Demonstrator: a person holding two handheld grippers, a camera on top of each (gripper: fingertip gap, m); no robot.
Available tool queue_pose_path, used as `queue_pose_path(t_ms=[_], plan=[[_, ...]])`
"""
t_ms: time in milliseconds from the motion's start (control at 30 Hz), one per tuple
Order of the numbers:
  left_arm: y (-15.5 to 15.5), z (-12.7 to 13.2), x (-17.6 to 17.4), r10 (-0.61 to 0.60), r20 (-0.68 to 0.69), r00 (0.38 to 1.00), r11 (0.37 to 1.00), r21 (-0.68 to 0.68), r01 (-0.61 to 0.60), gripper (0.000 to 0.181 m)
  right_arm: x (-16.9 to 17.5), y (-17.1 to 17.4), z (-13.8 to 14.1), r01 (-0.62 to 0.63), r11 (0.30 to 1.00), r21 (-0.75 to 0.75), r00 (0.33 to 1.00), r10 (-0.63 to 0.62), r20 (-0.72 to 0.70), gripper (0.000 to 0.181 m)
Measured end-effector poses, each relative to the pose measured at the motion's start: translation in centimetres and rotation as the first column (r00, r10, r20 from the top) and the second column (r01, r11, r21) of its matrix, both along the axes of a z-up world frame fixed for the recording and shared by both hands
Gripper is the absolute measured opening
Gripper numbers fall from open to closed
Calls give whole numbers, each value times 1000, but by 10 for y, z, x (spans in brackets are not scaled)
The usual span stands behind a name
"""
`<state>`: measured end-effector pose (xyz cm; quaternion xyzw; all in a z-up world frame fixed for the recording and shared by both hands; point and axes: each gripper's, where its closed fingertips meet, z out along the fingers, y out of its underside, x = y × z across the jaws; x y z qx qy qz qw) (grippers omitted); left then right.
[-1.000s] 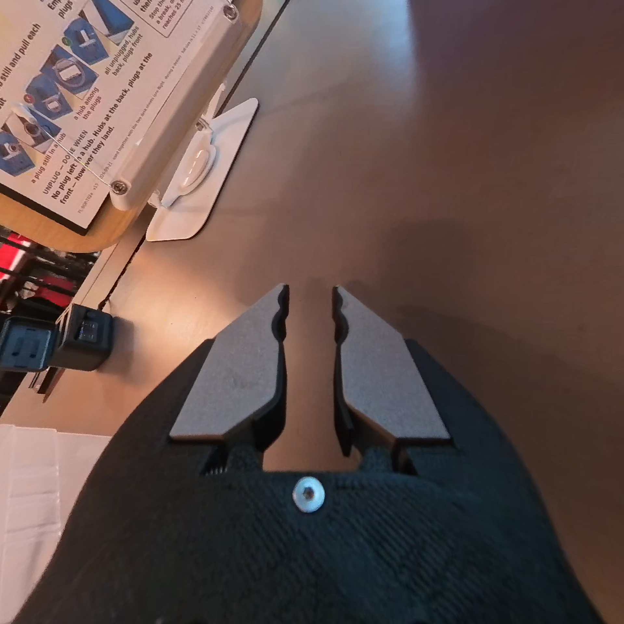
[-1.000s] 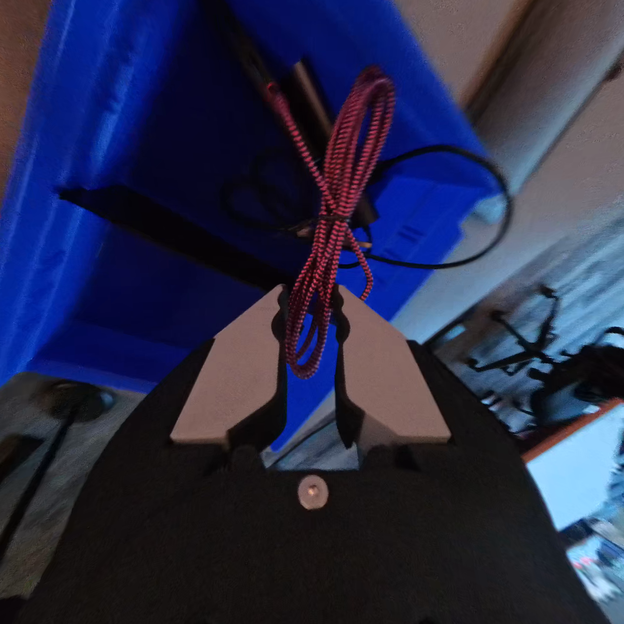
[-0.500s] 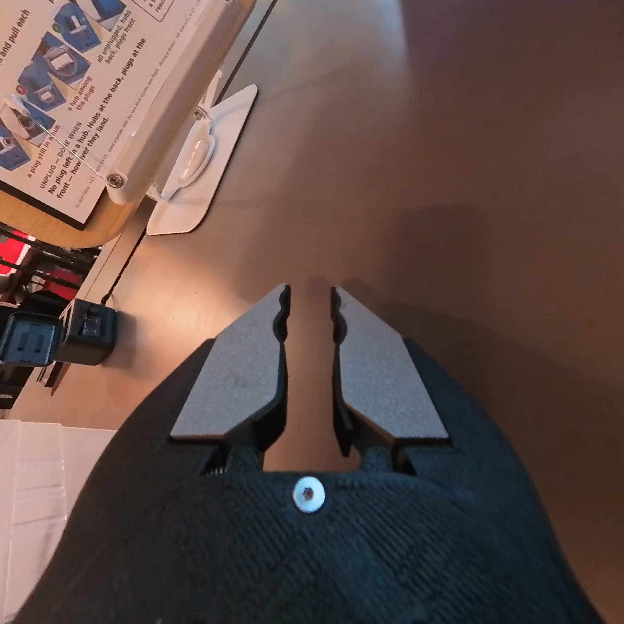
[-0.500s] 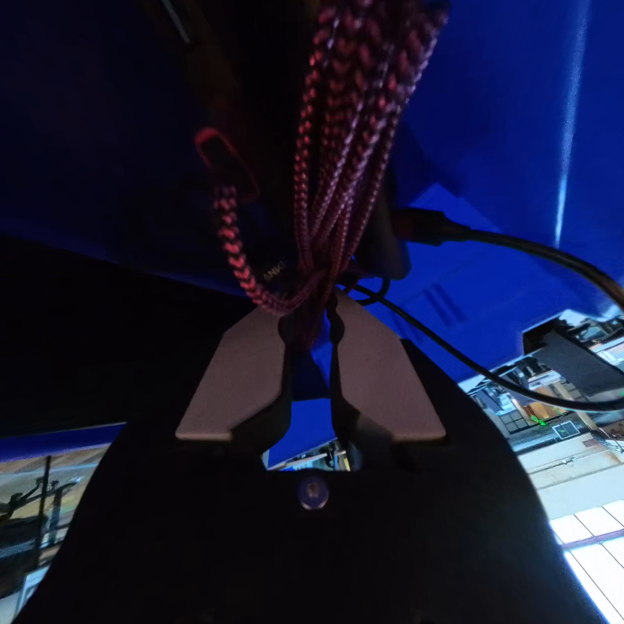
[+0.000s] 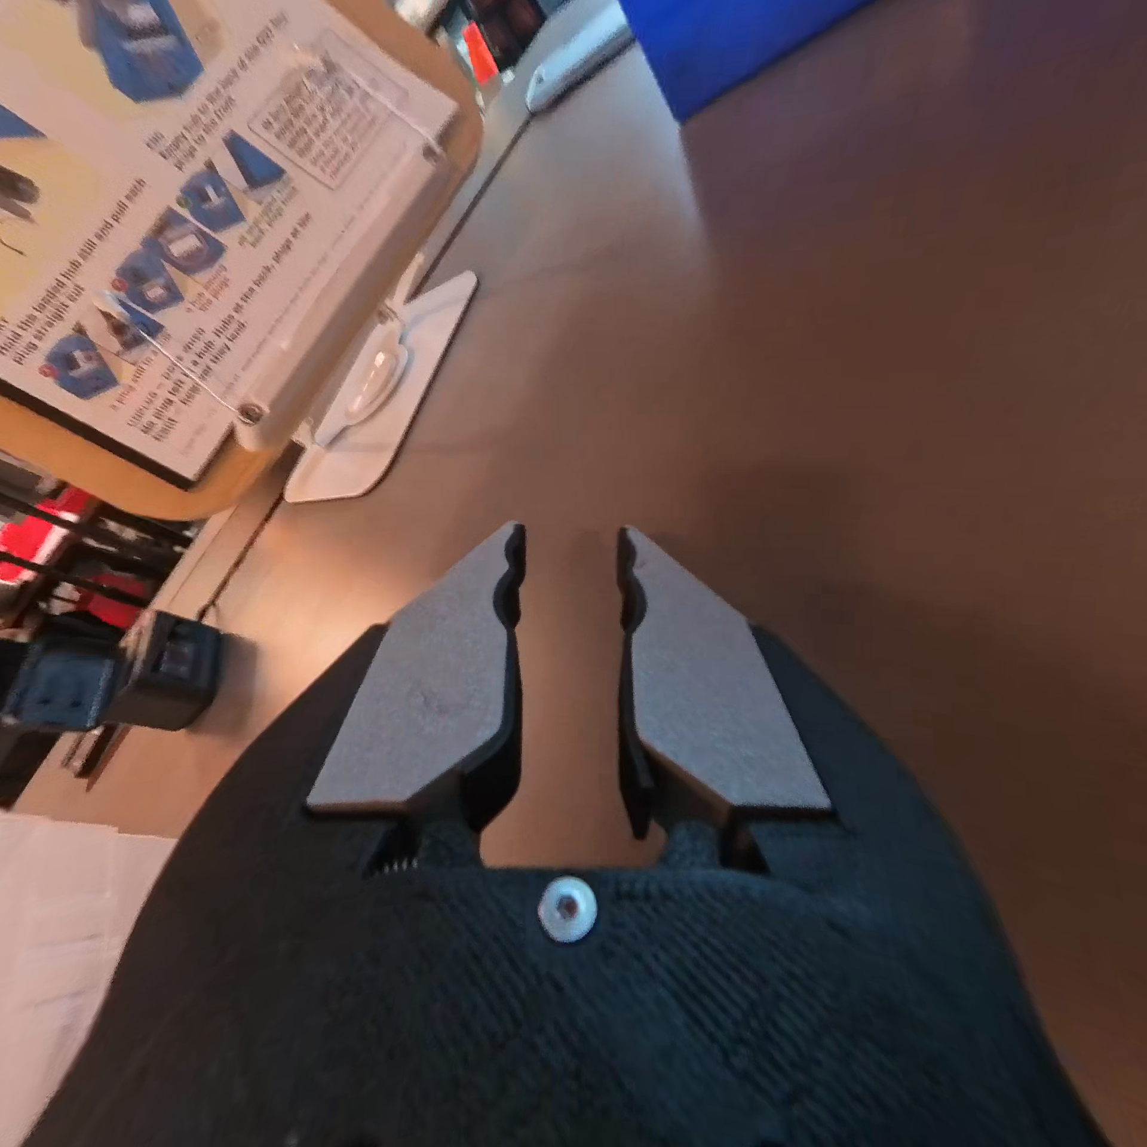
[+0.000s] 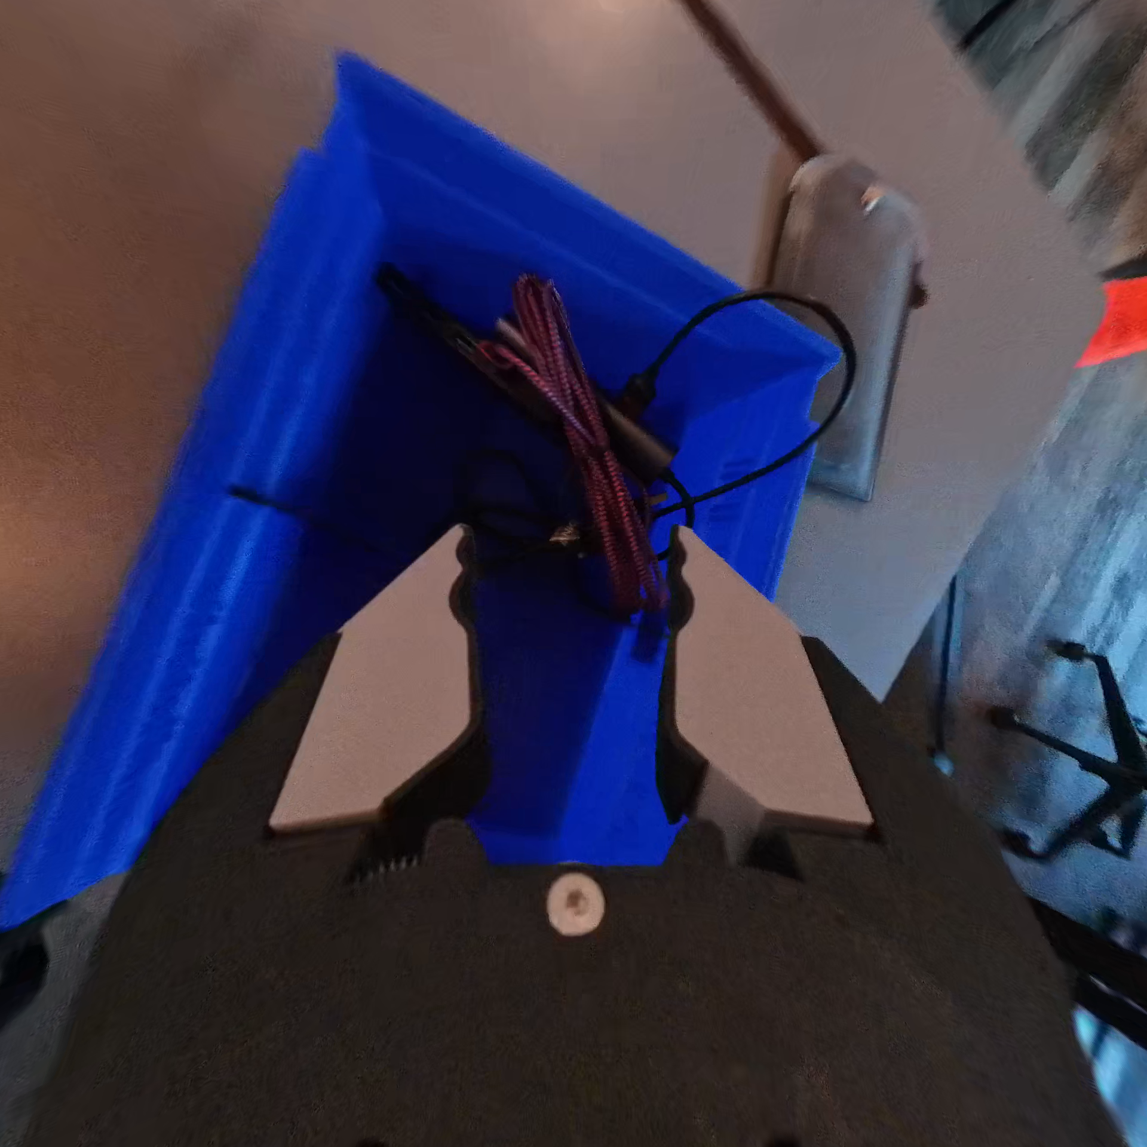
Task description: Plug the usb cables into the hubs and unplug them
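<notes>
A: What is nearest the right gripper [image 6: 568, 546]?

B: Its jaws stand wide apart and hold nothing. Just past the tips, nearer the right finger, a red braided cable [image 6: 589, 459] lies bundled inside a blue bin [image 6: 260, 472].

A: Anything else in there?

B: A thin black cable [image 6: 800, 385] loops out over the bin's far right wall, and a dark slim piece lies beyond the red bundle; the blur keeps me from saying what it is.

A: And the left gripper [image 5: 571, 540]?

B: Parted by a narrow gap, empty, over a bare brown table [image 5: 838, 403]. To its left sits a small black box [image 5: 170, 676]; farther ahead on the left, an instruction board [image 5: 205, 205] on a white stand [image 5: 385, 397]. Far ahead, right of centre, a corner of the blue bin [image 5: 714, 49].
</notes>
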<state>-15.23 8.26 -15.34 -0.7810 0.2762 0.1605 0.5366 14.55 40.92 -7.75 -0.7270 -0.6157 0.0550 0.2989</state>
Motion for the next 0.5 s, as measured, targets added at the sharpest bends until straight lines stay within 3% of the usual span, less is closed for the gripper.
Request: queue_pose_path(t_ms=[67, 133, 267, 367, 433, 500], plan=[[-7, 8, 2, 17, 8, 1000, 999, 44, -17, 23, 11, -24, 18, 1, 999, 40, 987, 6, -160, 69], [-24, 11, 3, 69, 73, 995, 997, 35, -71, 31, 27, -50, 27, 19, 997, 73, 960, 2, -281, 71], [-84, 45, -3, 192, 244, 951, 970, 101, -221, 32, 55, -105, 10, 28, 999, 40, 918, -10, -396, 72], [-136, 83, -36, 372, 229, 900, 891, 183, -415, 26, 62, -137, -14, 7, 1000, -10, 912, -11, -409, 84], [-166, 90, -71, 527, 206, 824, 820, 129, -557, 34, 62, -145, -22, 18, 1000, 25, 914, -7, -406, 87], [-185, 84, -96, 595, 262, 760, 781, 36, -624, 48, 54, -151, -24, 26, 998, 50, 903, -2, -429, 94]])
